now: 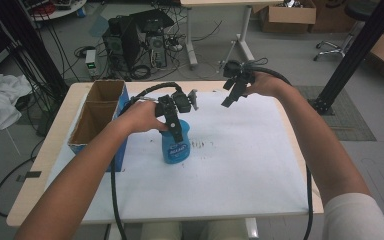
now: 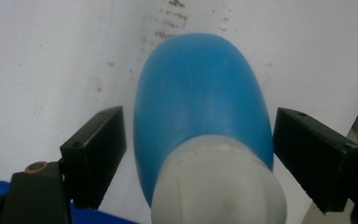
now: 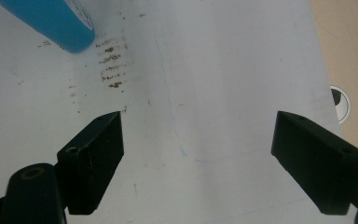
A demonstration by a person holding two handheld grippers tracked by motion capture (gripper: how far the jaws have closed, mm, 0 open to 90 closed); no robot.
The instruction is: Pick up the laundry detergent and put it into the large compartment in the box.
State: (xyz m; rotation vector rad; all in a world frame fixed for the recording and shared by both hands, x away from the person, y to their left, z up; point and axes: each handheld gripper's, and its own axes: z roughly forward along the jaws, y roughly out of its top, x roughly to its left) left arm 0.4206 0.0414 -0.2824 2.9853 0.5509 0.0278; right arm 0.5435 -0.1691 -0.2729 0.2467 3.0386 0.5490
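A blue bottle [image 1: 176, 149] with a white cap stands upright on the white sheet [image 1: 240, 165], left of the table's middle. My left gripper [image 1: 176, 131] hangs over it from above. In the left gripper view the bottle [image 2: 200, 107] and its white cap [image 2: 216, 182] sit between the two jaws, with a narrow gap on each side, so the left gripper [image 2: 200, 133] is open. My right gripper [image 1: 230, 99] is held above the far edge of the sheet. It stands open [image 3: 198, 140] over bare sheet with nothing in it; the bottle [image 3: 51, 21] shows at its upper left.
A cardboard box [image 1: 97, 117] with two open compartments and a blue side stands along the table's left edge. Brown smudges [image 3: 111, 65] mark the sheet beside the bottle. Bare wood [image 3: 345, 46] with a cable hole [image 3: 339, 103] lies past the sheet's edge.
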